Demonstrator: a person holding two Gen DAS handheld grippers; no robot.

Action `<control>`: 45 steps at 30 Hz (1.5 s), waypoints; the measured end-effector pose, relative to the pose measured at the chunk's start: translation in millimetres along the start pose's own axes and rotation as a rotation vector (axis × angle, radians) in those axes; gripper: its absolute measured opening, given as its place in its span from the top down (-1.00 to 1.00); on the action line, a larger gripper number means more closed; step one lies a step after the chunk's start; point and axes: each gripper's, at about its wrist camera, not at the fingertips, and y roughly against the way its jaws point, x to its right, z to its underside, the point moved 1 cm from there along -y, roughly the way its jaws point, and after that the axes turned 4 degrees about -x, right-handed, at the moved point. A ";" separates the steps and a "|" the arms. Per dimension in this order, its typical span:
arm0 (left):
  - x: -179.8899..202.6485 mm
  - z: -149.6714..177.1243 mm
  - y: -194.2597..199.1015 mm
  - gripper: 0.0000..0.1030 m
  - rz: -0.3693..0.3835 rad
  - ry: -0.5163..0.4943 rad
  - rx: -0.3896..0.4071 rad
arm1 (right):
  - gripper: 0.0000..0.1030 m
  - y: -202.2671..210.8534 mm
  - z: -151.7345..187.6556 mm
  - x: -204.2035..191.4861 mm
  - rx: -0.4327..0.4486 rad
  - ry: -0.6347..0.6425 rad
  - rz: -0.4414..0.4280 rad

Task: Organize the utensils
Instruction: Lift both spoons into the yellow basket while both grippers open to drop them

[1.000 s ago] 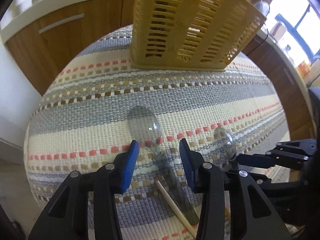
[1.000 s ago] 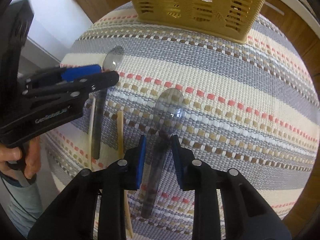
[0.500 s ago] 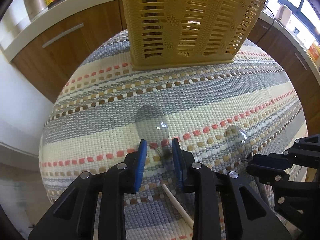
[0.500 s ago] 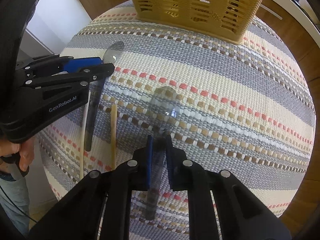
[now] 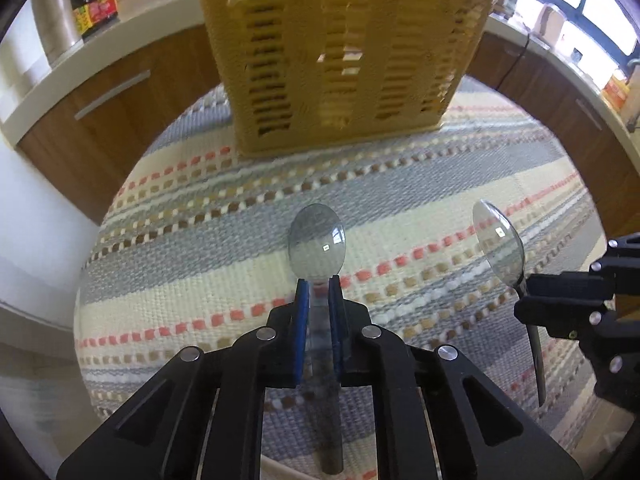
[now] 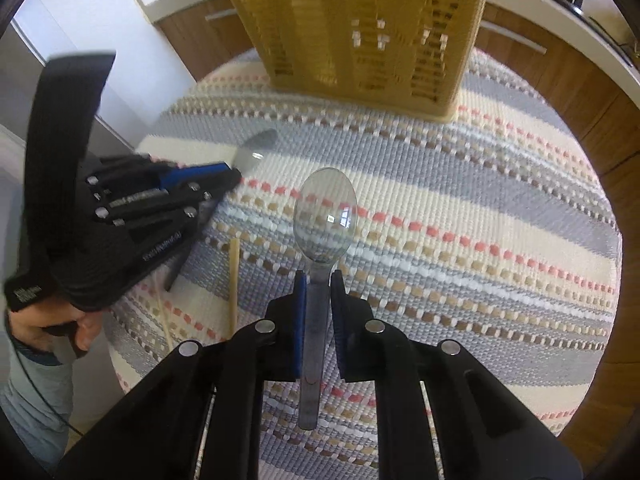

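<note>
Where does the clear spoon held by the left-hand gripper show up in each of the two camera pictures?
Left wrist view: the clear spoon sits centre frame, its handle clamped in the left gripper.
Right wrist view: only its bowl shows at left, beyond the gripper's tip.
Shared landmark: the yellow slatted basket at the top.

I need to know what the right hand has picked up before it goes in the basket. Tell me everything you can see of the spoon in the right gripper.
The spoon is clear, glassy-looking plastic with an oval bowl and a flat, smoky-grey handle. The right hand-held gripper is shut on the handle just behind the bowl, blue pads on either side. The bowl points forward toward the yellow slotted basket; the handle runs back between the fingers. It appears lifted above the striped woven cloth.
</note>
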 end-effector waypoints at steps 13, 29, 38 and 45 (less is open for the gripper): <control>-17.1 -21.3 113.3 0.85 0.164 0.034 0.378 | 0.80 93.2 -19.8 12.1 0.312 0.015 -0.008; -27.6 -84.4 189.3 0.85 0.196 0.078 0.814 | 0.80 176.7 -99.5 39.5 0.789 -0.017 -0.011; -25.2 -98.3 177.1 0.85 0.063 0.099 1.003 | 0.80 168.4 -116.2 44.9 0.971 -0.018 0.104; -27.2 -105.2 151.3 0.85 -0.001 0.103 1.060 | 0.80 144.8 -123.5 45.2 0.995 0.004 0.177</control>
